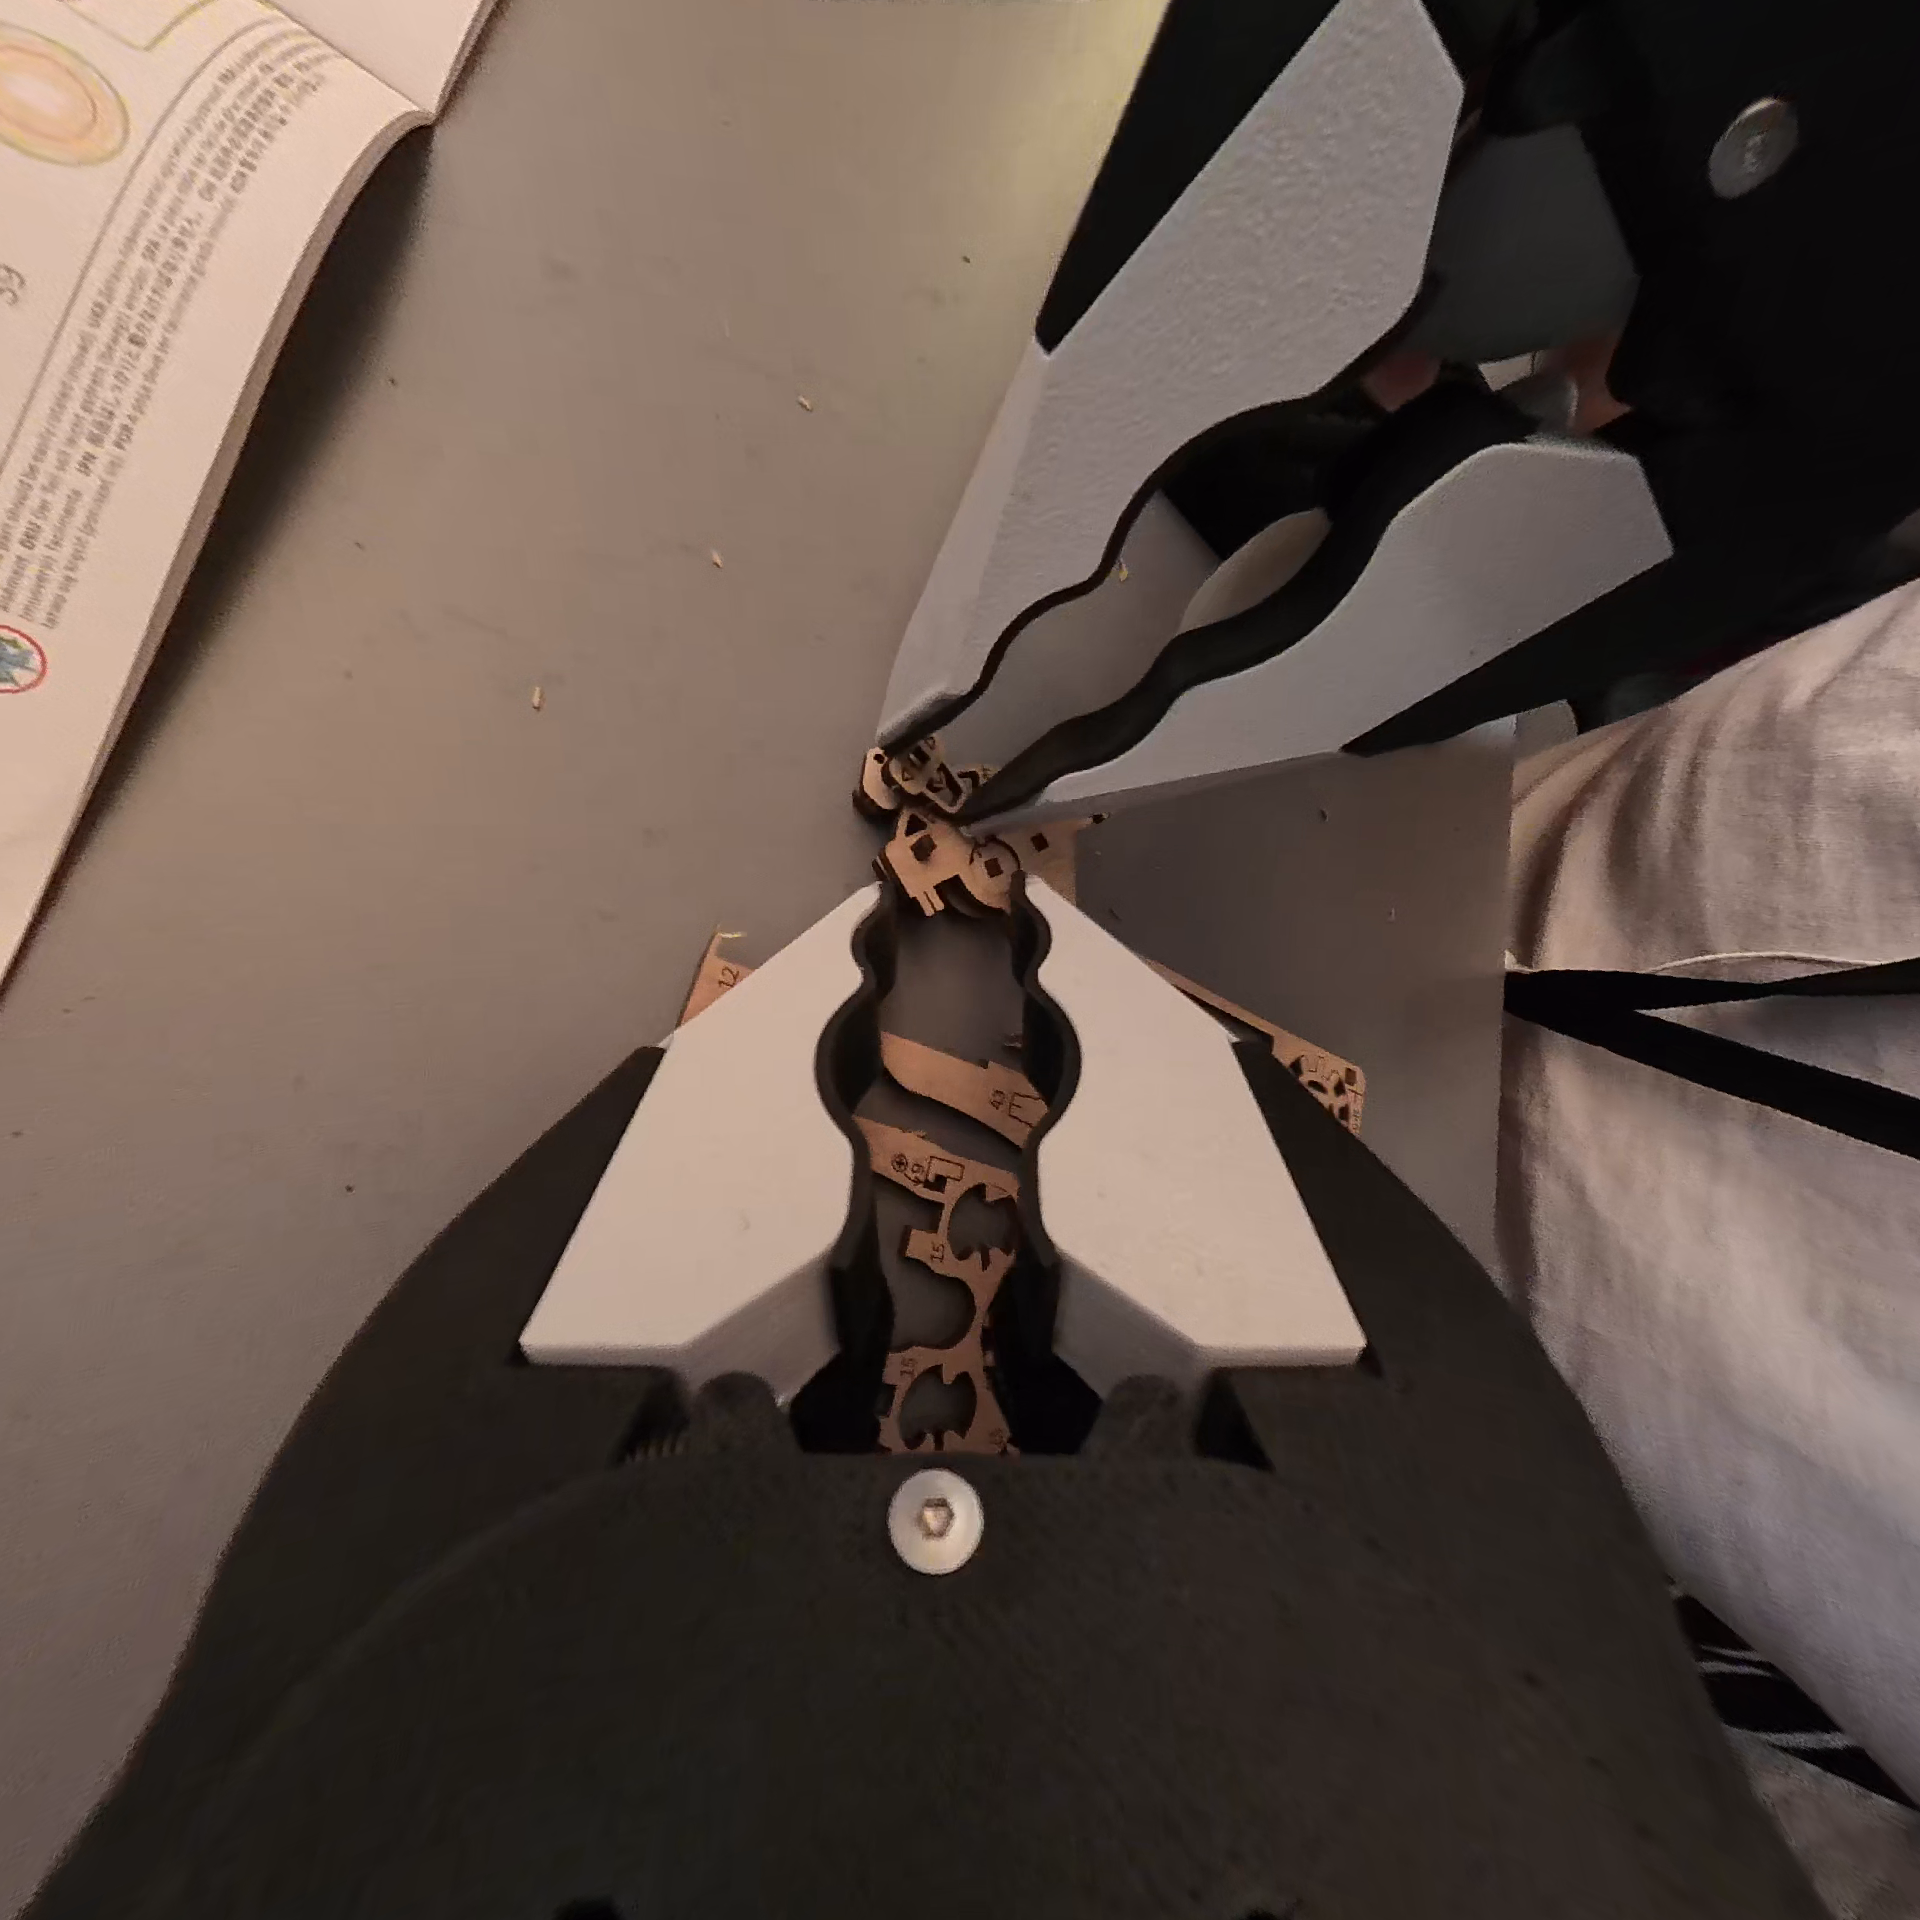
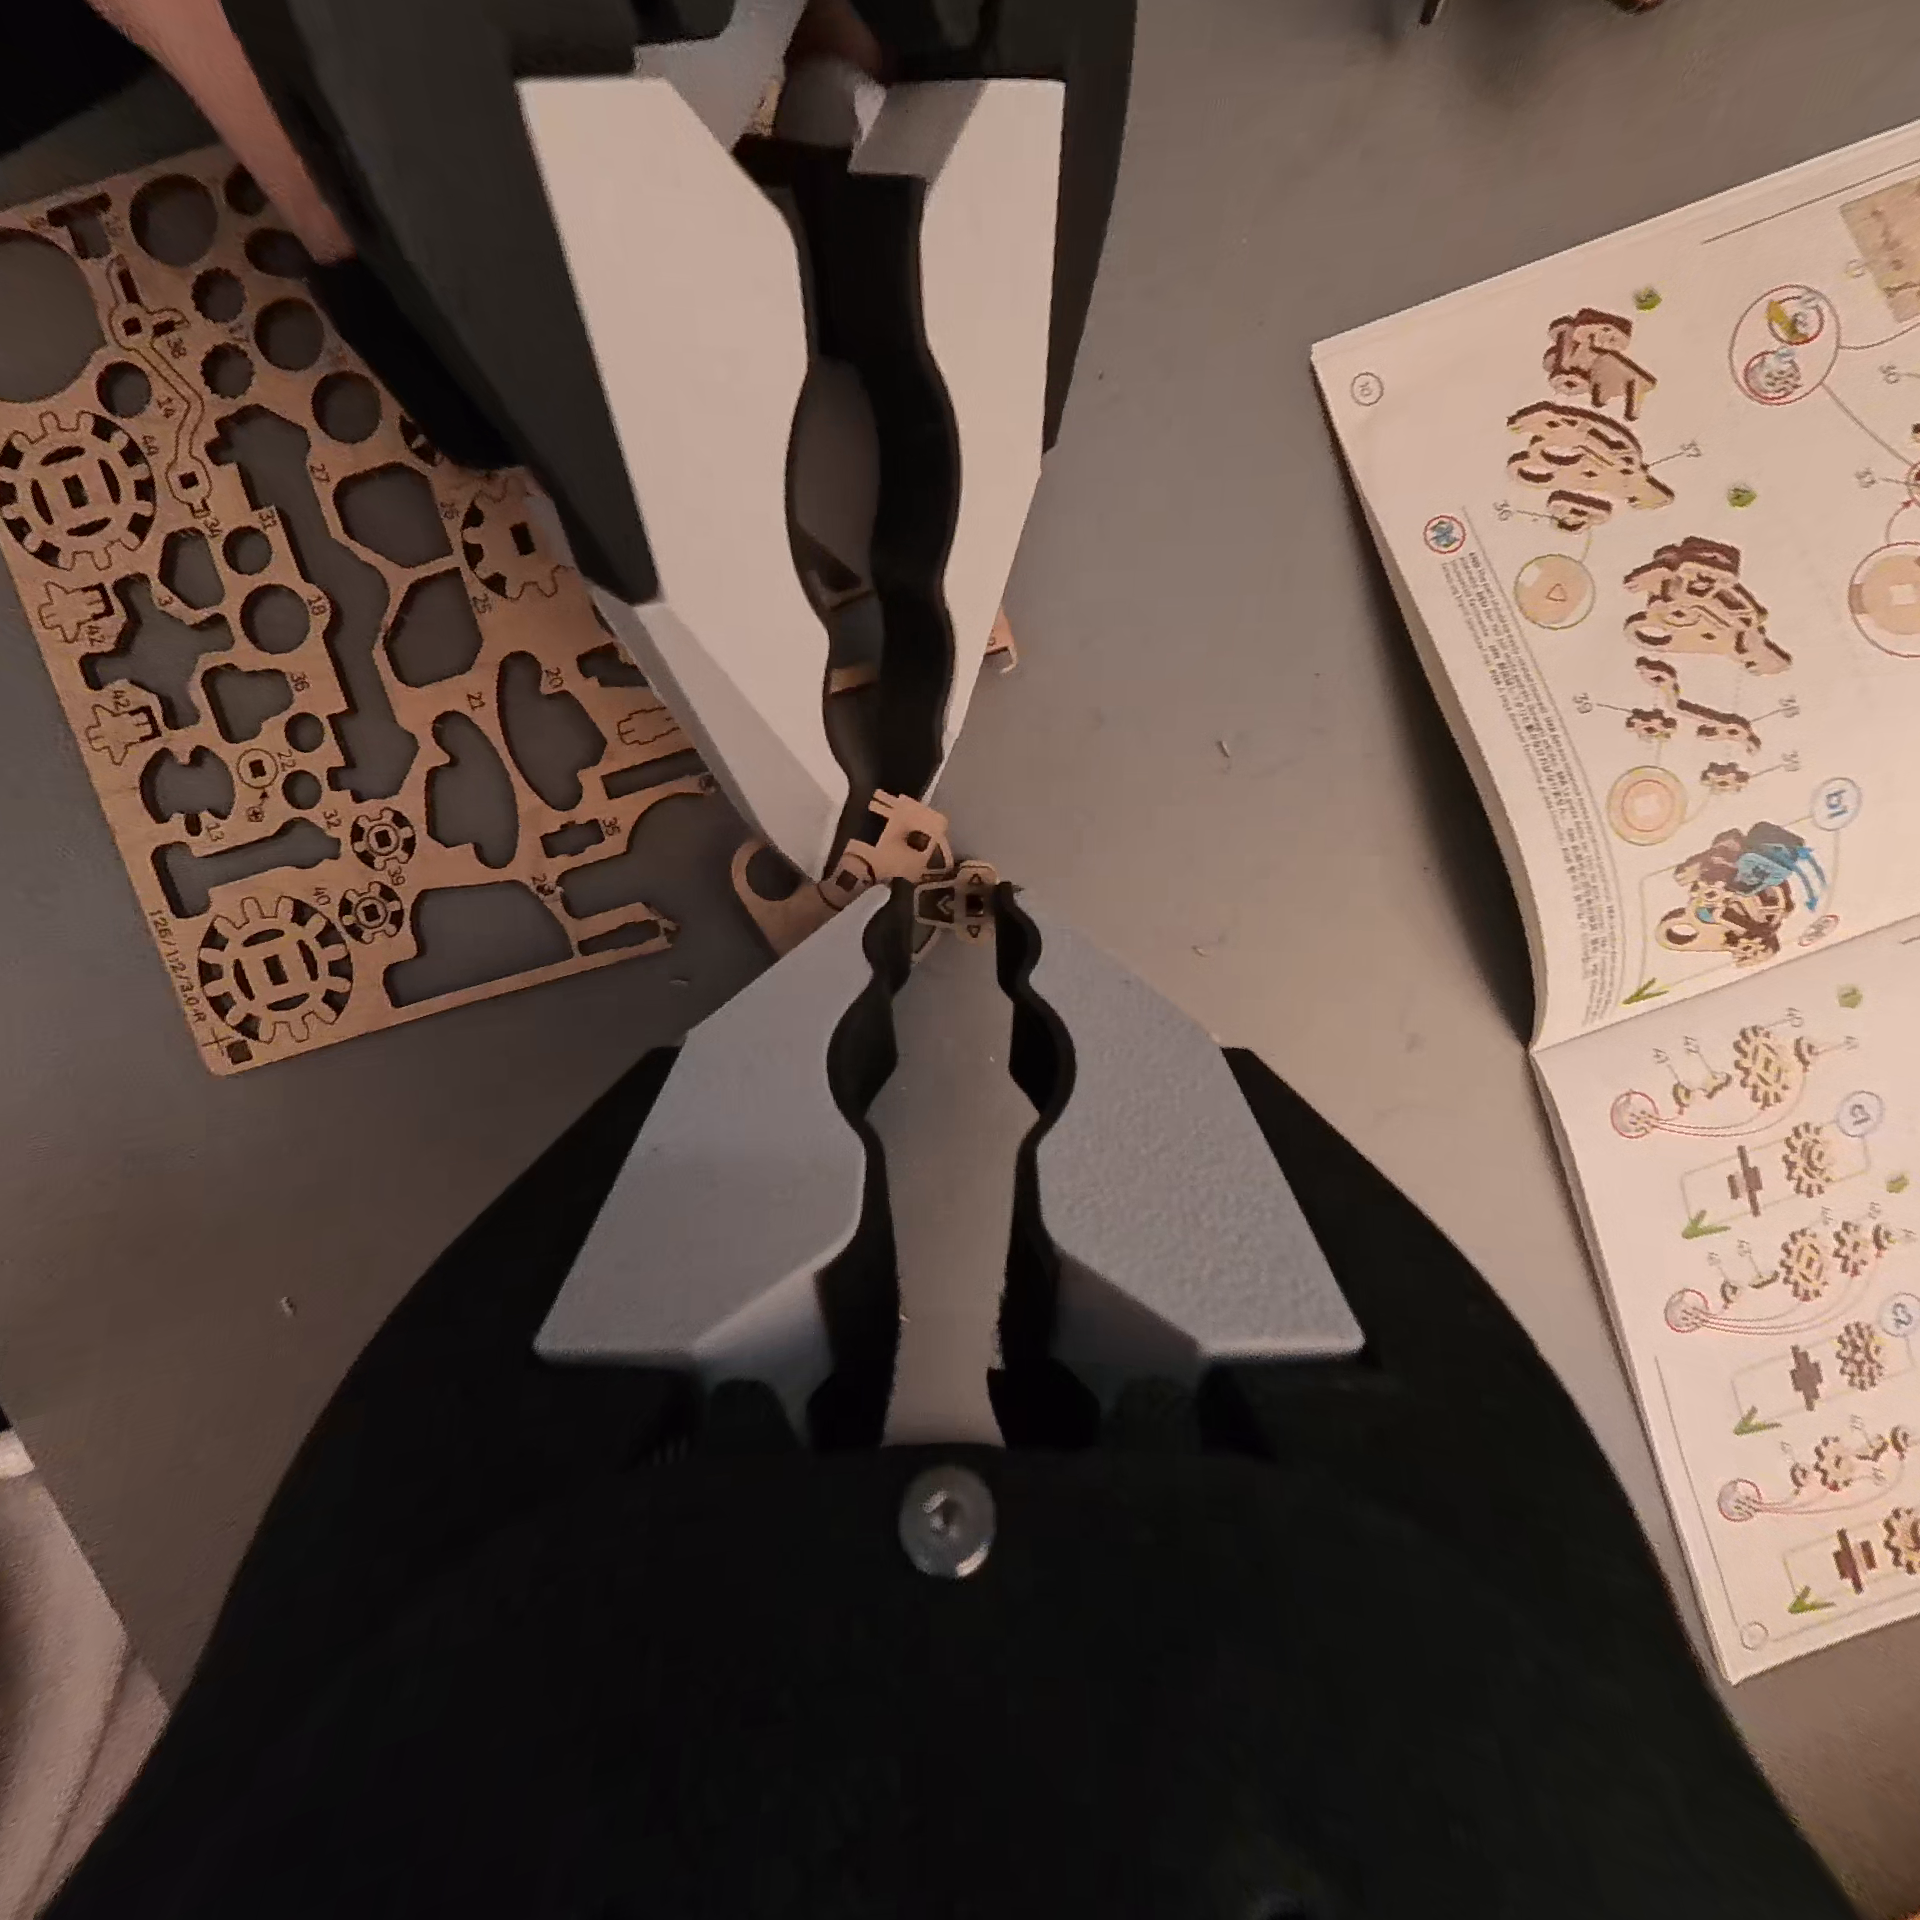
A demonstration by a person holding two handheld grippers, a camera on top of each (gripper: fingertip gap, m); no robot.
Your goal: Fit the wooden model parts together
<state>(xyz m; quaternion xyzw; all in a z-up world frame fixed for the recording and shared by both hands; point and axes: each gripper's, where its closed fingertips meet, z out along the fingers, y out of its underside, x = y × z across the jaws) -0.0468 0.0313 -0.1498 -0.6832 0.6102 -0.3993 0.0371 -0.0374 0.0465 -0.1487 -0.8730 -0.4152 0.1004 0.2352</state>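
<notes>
My left gripper (image 1: 951, 891) is shut on a small light wooden part (image 1: 935, 864) with square holes, held at its fingertips. My right gripper (image 1: 940, 781) comes in from the upper right, shut on a second small wooden part (image 1: 914, 779). The two parts touch, tip to tip, above the grey table. In the right wrist view my right gripper (image 2: 948, 899) pinches its dark-marked part (image 2: 958, 904), and my left gripper (image 2: 883, 812) comes from above with its part (image 2: 896, 831) pressed against it. How the parts join is hidden by the fingertips.
A punched-out wooden parts sheet (image 2: 260, 623) lies on the table at the left, and also shows under my left fingers (image 1: 935, 1195). An open instruction booklet (image 2: 1662, 727) lies at the right; it also shows in the left wrist view (image 1: 125, 312). A person's light clothing (image 1: 1714, 1143) is beside the table edge. Less than 4 cm separates the two grippers' tips.
</notes>
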